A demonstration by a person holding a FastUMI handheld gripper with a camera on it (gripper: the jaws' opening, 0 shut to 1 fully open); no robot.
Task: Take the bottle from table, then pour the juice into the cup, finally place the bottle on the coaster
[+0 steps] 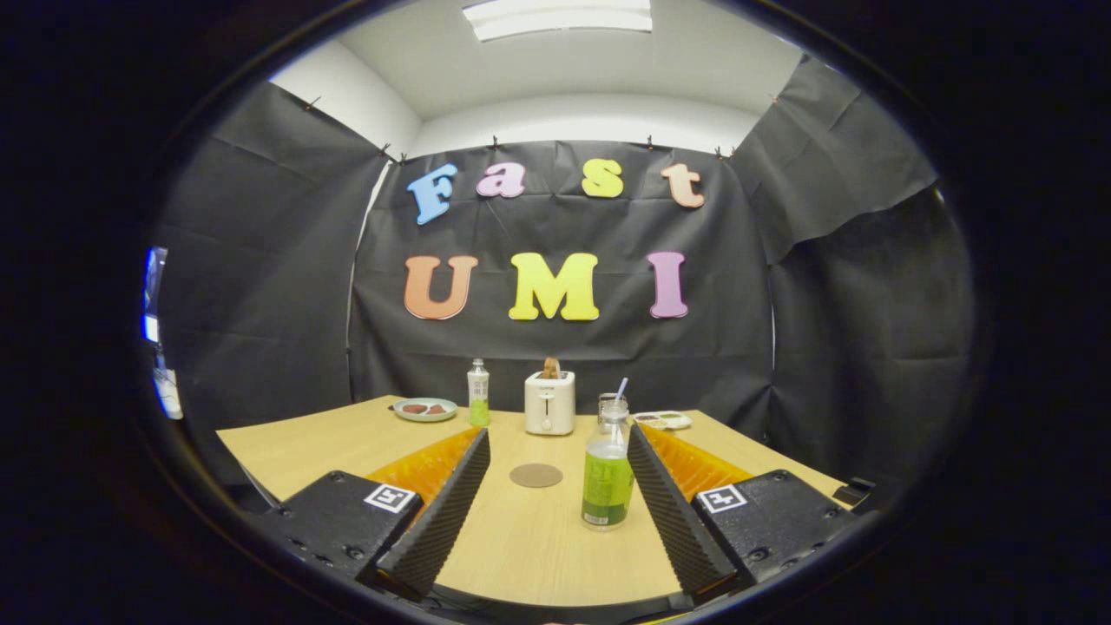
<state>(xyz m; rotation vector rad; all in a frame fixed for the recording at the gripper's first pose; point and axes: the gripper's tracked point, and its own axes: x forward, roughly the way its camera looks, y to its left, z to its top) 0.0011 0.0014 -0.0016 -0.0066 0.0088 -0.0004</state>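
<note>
cup (610, 406): mostly hidden behind bottle (608, 476) | plate (424, 409) contents: perhaps food, too small

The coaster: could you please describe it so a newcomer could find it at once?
On the wooden table, look between the open tongs, short of the white toaster. The coaster is the flat, round brown disc lying left of the green-labelled bottle, the only bare, flat thing there.

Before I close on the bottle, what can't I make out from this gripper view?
- Cup: mostly hidden behind the near bottle; its fill level is unreadable.
- Near bottle's cap: on or off, too blurred to tell.
- Food on the plate and tray: too small to identify.
- Hand-held gripper, open: whether its right finger touches the bottle is unclear.
</note>
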